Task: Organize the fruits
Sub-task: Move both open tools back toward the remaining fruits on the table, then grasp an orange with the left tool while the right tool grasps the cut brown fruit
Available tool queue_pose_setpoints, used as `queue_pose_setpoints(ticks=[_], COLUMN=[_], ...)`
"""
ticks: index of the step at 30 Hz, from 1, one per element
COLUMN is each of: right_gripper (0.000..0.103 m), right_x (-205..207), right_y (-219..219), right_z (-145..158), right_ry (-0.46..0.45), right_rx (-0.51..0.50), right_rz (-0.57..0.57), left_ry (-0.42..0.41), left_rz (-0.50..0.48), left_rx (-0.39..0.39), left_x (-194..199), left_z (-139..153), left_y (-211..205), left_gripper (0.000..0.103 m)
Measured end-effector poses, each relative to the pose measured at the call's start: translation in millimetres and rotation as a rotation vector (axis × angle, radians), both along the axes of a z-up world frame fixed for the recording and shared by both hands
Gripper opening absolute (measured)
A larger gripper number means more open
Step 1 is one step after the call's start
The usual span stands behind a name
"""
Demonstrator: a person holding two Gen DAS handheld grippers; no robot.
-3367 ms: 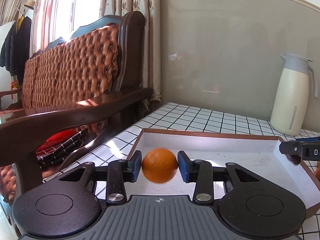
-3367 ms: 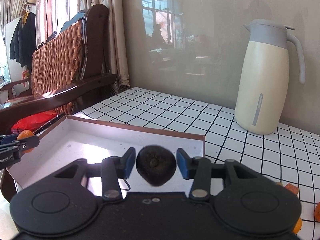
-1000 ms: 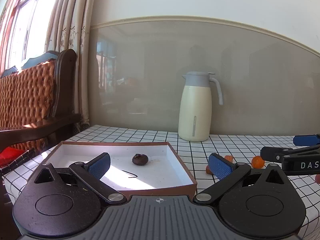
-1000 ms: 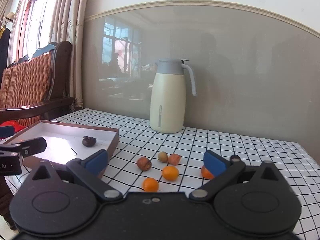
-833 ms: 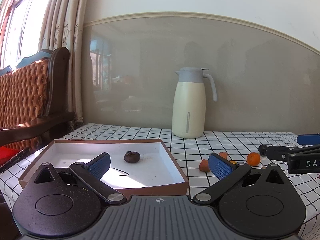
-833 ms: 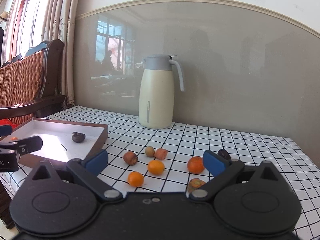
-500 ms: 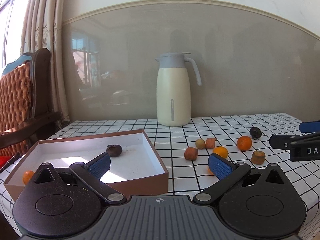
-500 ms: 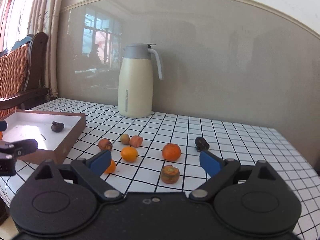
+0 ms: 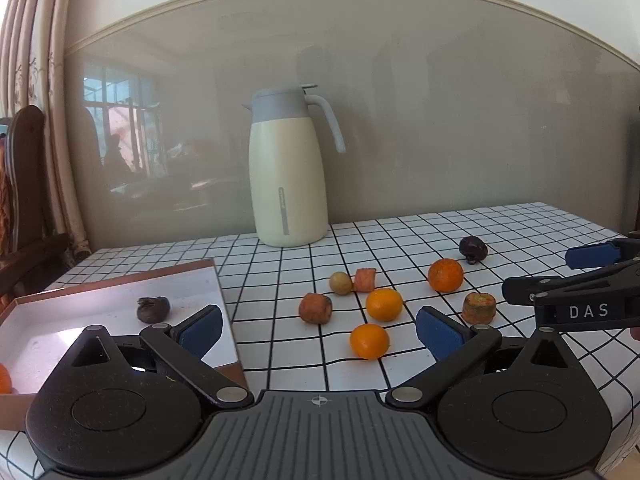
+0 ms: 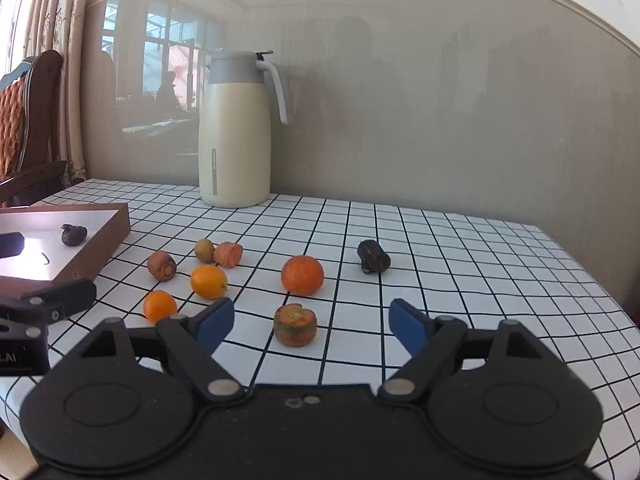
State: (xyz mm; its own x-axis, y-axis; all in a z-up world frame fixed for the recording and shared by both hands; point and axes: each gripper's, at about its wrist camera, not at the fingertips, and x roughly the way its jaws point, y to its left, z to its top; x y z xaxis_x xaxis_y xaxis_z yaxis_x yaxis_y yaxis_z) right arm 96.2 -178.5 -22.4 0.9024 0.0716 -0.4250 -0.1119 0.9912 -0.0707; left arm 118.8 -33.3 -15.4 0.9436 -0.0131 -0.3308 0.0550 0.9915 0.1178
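Several loose fruits lie on the checked tablecloth: a small orange [image 9: 369, 341], another orange [image 9: 384, 304], a bigger orange [image 10: 302, 275], a dark fruit [image 10: 373, 261] and a carrot stub [image 10: 295, 325]. My left gripper [image 9: 318, 326] is open and empty, with the small orange just beyond its fingers. My right gripper [image 10: 312, 322] is open with its jaws closing. The carrot stub stands between the pads and neither pad touches it. The brown box [image 9: 120, 280] at the left holds a dark fruit [image 9: 153, 309] and an orange [image 9: 4, 378].
A cream thermos jug [image 9: 288, 176] stands at the back by the wall. A dark wooden chair [image 9: 24, 184] is left of the table. More carrot pieces [image 10: 161, 265] and a greenish ball [image 10: 204, 249] lie near the box. The table's right edge [image 10: 600, 280] is close.
Both views have swung right from the box to the loose fruit. The orange and the dark fruit, held earlier, now lie in the box. The right jaws have narrowed.
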Motion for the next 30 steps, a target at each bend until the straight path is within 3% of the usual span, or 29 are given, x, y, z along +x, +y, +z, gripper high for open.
queue_pose_setpoints(ticks=[9,11,12,16,19,24,27,30], right_gripper=[0.064,0.059,0.057,0.057,0.049,0.045,0.041,0.038], right_x=[23.8,29.2,31.1,39.2,46.4,55.0,60.1,64.1], right_y=[-1.8,-1.0,-0.5,2.5,4.2,6.5,7.4,5.9], right_z=[-18.9,-22.0,-22.9,-26.6,-29.6,-32.7,-34.3,-35.8], right_ry=[0.070,0.087,0.091,0.108,0.134,0.154,0.162,0.168], right_rx=[0.003,0.006,0.005,-0.005,-0.008,-0.006,-0.012,-0.010], right_rz=[0.006,0.011,0.011,0.019,0.027,0.032,0.031,0.024], left_ry=[0.086,0.110,0.128,0.154,0.180,0.212,0.237,0.257], left_rz=[-0.009,-0.004,-0.010,-0.020,-0.023,-0.018,-0.018,-0.017], left_rx=[0.004,-0.001,-0.014,-0.019,-0.012,-0.029,-0.038,-0.046], left_x=[40.2,47.5,50.9,60.4,67.8,77.9,84.0,87.5], left_z=[-17.8,-21.4,-22.9,-29.6,-34.2,-39.6,-42.1,-43.2], left_y=[-19.4,-19.4,-18.9,-21.8,-24.6,-24.4,-24.5,-23.8], left_gripper=[0.102,0.084,0.080,0.080,0.080,0.080,0.065,0.062])
